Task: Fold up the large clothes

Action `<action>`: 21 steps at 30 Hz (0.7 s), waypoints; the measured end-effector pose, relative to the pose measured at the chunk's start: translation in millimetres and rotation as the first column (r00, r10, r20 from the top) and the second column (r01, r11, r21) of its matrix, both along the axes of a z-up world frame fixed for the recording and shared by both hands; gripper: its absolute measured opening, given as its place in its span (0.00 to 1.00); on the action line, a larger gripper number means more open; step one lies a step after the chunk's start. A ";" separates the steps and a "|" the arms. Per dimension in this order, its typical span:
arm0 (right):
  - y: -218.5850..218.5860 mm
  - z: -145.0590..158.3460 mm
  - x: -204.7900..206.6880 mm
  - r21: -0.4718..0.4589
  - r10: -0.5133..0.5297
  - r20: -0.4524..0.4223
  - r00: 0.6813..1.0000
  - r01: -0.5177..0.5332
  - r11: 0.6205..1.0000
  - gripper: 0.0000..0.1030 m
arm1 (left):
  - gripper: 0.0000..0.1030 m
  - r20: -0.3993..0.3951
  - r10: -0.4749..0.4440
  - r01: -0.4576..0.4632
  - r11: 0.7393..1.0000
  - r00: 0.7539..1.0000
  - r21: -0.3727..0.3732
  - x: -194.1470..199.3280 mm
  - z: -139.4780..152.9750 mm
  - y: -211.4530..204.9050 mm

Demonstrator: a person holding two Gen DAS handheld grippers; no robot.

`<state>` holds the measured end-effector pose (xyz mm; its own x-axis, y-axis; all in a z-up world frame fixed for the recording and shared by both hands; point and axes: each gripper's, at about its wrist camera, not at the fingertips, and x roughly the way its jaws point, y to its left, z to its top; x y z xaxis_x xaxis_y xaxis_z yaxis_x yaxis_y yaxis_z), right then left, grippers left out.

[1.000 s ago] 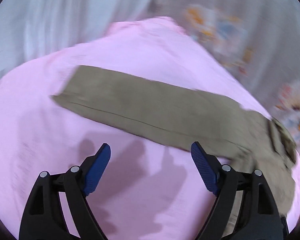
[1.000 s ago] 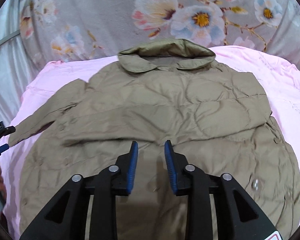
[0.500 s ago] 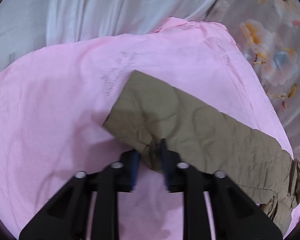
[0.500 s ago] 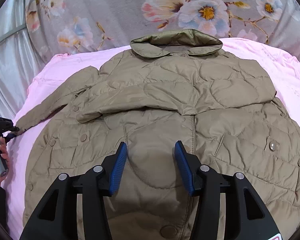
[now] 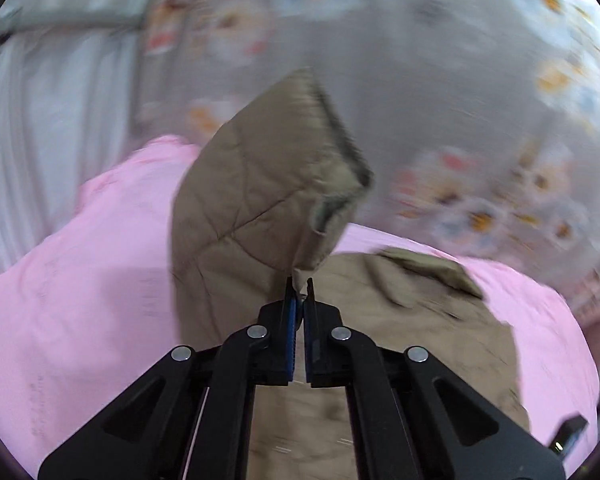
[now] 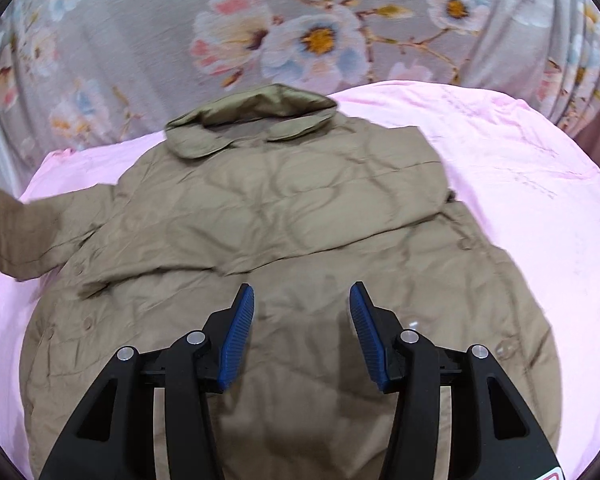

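Left hand-held gripper: a second ago its jaws stood wide over the flat sleeve on the pink sheet; half a second ago they were nearly shut at the sleeve's cuff end; now they are clamped tight on a pinch of the sleeve, which hangs lifted in the centre of the left wrist view, cuff opening turned toward the upper right of that frame. View is motion-blurred, so the lift reads as under way, not settled. In the right wrist view the same sleeve, earlier stretched flat toward the left edge, now rises off the pink sheet at the far left edge of the frame. Jacket, olive quilted, lies front-up across the middle of the right wrist view, collar toward the floral fabric at the top; the other sleeve is already folded across the chest. Right hand-held gripper: narrow a second ago, now parted about halfway, holding nothing, hovering over the lower front of the jacket; whether the pads touch the cloth cannot be told. Judgement: second sleeve fold has begun; the lifted sleeve likely needs carrying across the chest over the first. Risk: the small pinch may slip from the jaws mid-swing.
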<state>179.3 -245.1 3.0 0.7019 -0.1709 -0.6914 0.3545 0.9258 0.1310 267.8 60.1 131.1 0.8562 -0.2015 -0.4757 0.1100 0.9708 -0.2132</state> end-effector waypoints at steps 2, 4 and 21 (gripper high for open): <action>-16.6 1.1 -3.6 0.001 -0.026 0.004 1.000 0.026 1.000 0.48 | 0.02 -0.006 -0.116 0.116 0.993 0.993 0.015 -15.8 -2.9 -60.2; -30.0 1.4 -8.8 0.002 -0.049 0.005 0.999 0.049 0.999 0.49 | 0.02 -0.042 -0.201 0.202 0.979 0.979 0.027 -25.7 -16.7 -113.8; -92.8 6.0 -28.0 0.234 -0.076 0.079 0.994 0.055 0.971 0.65 | 0.79 -0.250 -0.114 0.077 0.985 0.961 -0.155 7.3 -98.0 -81.9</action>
